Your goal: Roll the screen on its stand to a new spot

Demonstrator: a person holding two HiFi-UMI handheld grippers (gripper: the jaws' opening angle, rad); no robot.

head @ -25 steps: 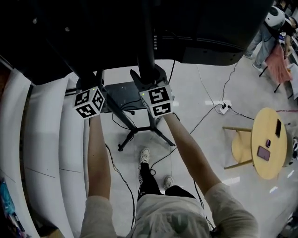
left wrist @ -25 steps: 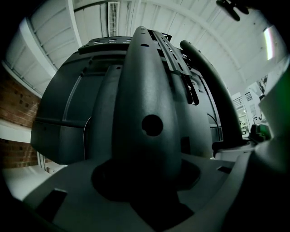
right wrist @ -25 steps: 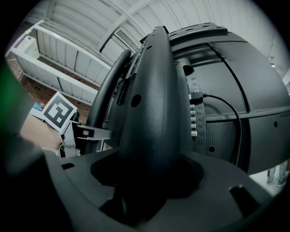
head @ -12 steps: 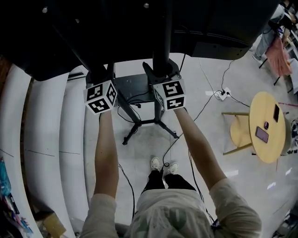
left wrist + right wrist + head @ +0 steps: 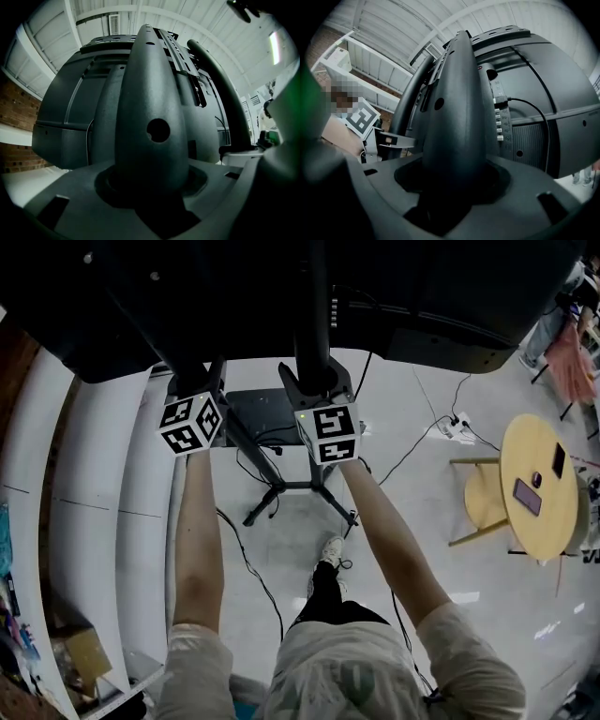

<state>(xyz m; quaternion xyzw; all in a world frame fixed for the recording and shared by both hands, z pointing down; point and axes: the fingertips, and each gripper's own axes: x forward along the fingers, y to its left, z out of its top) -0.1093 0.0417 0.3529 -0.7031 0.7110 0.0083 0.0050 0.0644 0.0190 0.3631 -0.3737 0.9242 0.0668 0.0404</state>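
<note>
The stand (image 5: 265, 503) sits near white steps (image 5: 103, 521), well apart from table (image 5: 553, 521).

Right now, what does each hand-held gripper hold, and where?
Both grip the screen stand: left hand-held gripper its left post, right hand-held gripper its right post.

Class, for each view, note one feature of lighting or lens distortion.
Head view: dim, the screen nearly black against pale floor. Left gripper view: fisheye bulges the stand post, corners black. Right gripper view: same bulge, blurred green patch at left.
</note>
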